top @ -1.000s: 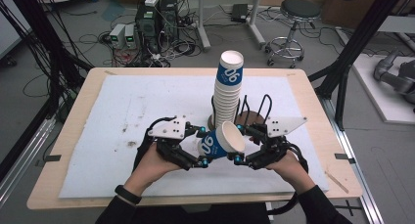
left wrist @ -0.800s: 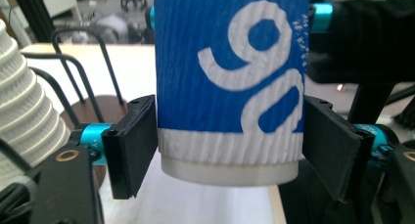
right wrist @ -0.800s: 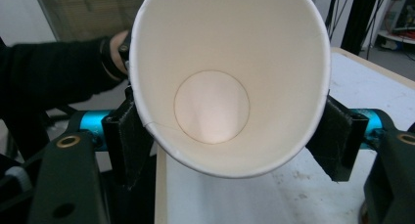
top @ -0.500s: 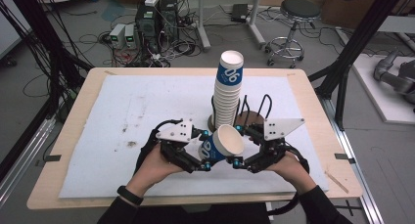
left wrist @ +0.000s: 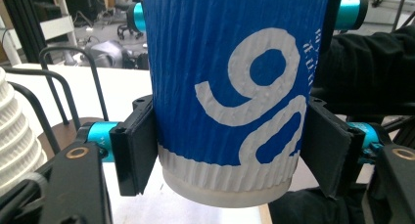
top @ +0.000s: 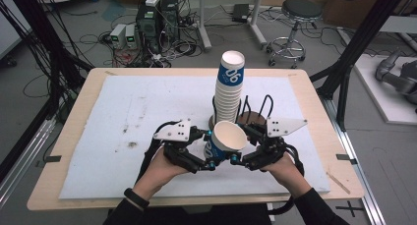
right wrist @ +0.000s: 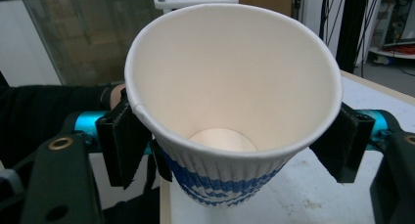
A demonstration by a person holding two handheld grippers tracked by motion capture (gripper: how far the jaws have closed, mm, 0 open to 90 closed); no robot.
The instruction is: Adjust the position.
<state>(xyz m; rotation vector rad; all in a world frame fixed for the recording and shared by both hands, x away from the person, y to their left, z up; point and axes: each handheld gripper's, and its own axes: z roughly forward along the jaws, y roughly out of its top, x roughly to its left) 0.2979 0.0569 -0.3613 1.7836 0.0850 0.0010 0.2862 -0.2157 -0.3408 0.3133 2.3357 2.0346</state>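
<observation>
Cup [top: 227, 139], tilted above the table [top: 98, 136], pinched by left gripper [top: 209, 158] fingers at its base; right gripper [top: 238, 154] fingers spread around its rim.

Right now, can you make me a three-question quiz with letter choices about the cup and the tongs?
1. Where is the stack of cups?
A. behind the held cup
B. on the floor
C. on the stool

2. What colour is the inside of the held cup?
A. red
B. white
C. green

3. How do the left tongs stand?
A. wide open, far from the cup
B. lying flat on the table
C. pressed on the cup's sides

Answers: 1 A, the high view shows the stack farther up the table than the held cup. 2 B, the right gripper view looks into a white inside. 3 C, both jaws touch the blue cup wall in the left gripper view.
</observation>
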